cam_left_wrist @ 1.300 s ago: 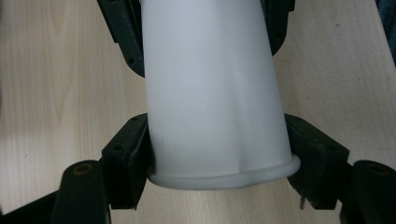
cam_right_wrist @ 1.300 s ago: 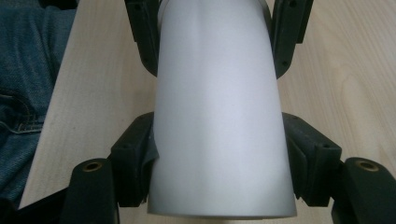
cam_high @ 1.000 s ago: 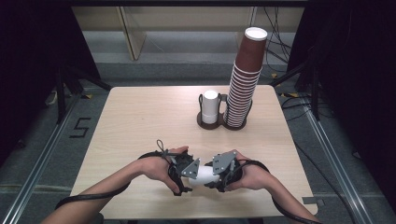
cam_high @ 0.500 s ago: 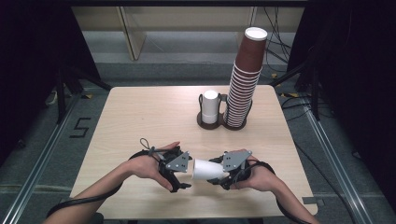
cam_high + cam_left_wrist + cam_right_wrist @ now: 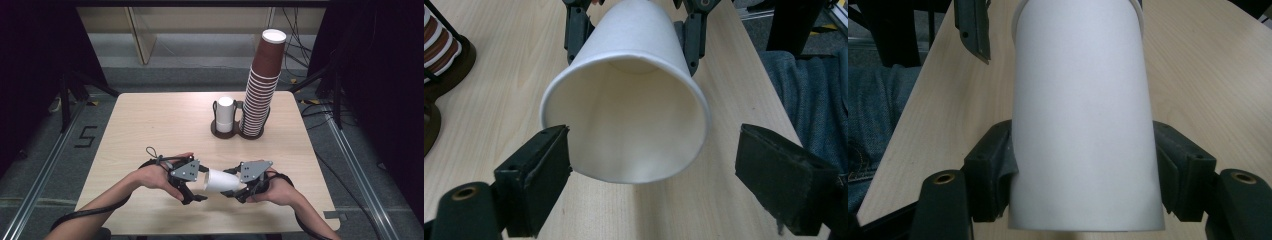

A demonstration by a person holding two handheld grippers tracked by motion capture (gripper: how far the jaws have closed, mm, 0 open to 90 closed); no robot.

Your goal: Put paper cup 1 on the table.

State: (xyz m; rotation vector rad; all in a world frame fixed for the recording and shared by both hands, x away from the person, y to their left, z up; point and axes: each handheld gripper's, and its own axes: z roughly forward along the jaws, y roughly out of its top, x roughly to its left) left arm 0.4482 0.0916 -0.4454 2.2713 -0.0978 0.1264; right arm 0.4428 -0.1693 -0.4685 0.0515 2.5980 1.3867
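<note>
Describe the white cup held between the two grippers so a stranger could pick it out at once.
On the wooden table, look at the near edge, away from the cup holder and the tall brown cup stack. The white paper cup lies sideways in the air, clamped near its base by the right gripper, its open mouth between the open left gripper. The other white cup stands in the holder.

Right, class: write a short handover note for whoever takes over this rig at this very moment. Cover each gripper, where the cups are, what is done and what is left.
Right gripper: shut on the white paper cup, gripping its closed base end; the cup lies sideways just above the pale wooden table.
Left gripper: open, jaws on either side of the cup's open rim, with a clear gap at one jaw.
Far side: dark two-ring cup holder with one upturned white cup and a tall stack of brown paper cups.
Done: one cup held out between the grippers.
Left: probably set this cup in the holder; confirm which ring.
</note>
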